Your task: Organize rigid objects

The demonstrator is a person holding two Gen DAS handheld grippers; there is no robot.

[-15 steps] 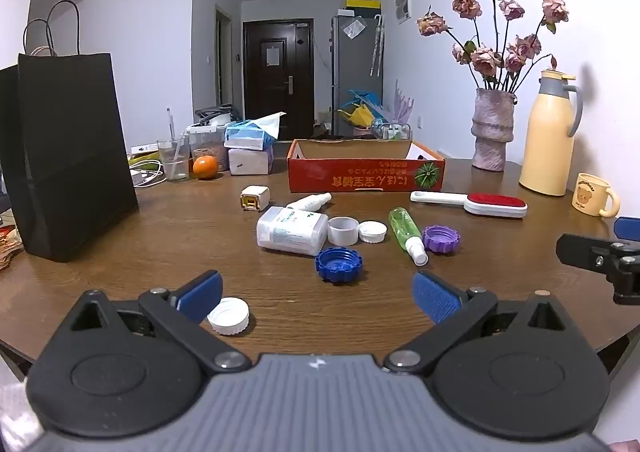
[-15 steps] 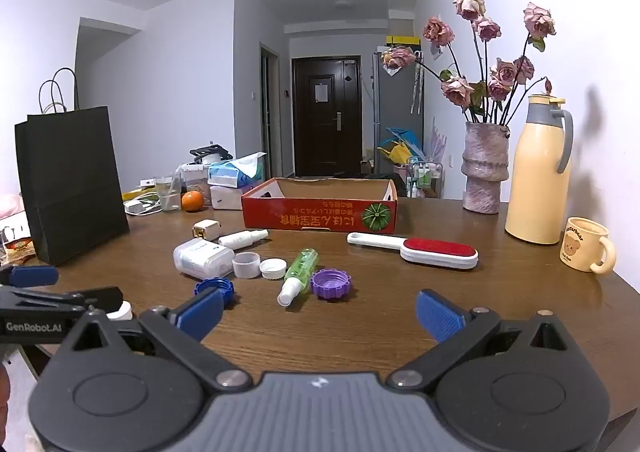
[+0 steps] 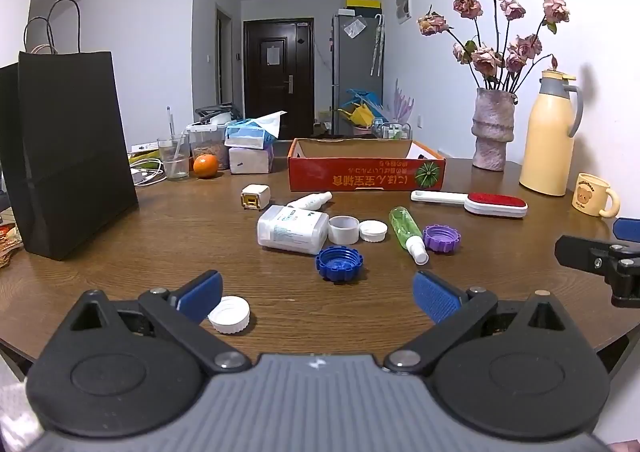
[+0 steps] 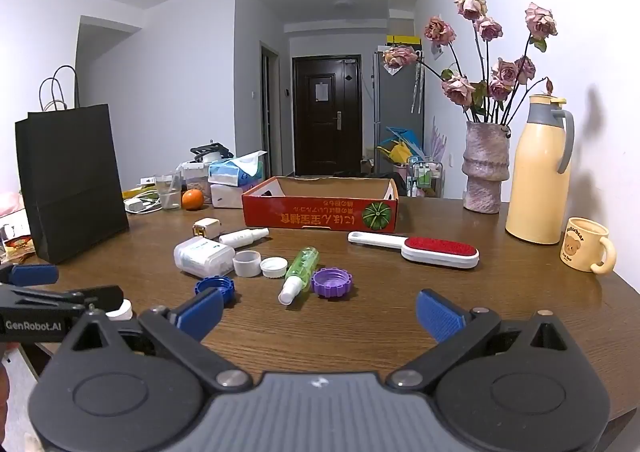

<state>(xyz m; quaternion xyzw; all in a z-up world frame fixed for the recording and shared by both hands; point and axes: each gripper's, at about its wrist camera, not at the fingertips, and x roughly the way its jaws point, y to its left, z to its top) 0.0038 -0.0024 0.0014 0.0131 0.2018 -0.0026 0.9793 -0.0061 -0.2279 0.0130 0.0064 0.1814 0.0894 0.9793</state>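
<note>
Small items lie scattered mid-table before a red cardboard box (image 3: 366, 172) (image 4: 320, 214): a white flat container (image 3: 291, 229) (image 4: 203, 257), blue cap (image 3: 339, 264), purple cap (image 3: 441, 238) (image 4: 331, 282), green spray bottle (image 3: 407, 233) (image 4: 301, 270), white cup (image 3: 343, 229), white lid (image 3: 373, 231), white charger cube (image 3: 255, 197) and a red-and-white lint brush (image 3: 472, 203) (image 4: 416, 249). A white cap (image 3: 229, 315) sits by my left gripper's (image 3: 316, 294) left finger. Both it and my right gripper (image 4: 318, 310) stand open over the near table edge, holding nothing.
A black paper bag (image 3: 68, 156) stands at the left. Tissue boxes, a glass and an orange (image 3: 205, 166) crowd the back left. A vase of dried roses (image 3: 491, 130), a yellow jug (image 3: 550, 136) and a yellow mug (image 3: 594, 194) stand at the right.
</note>
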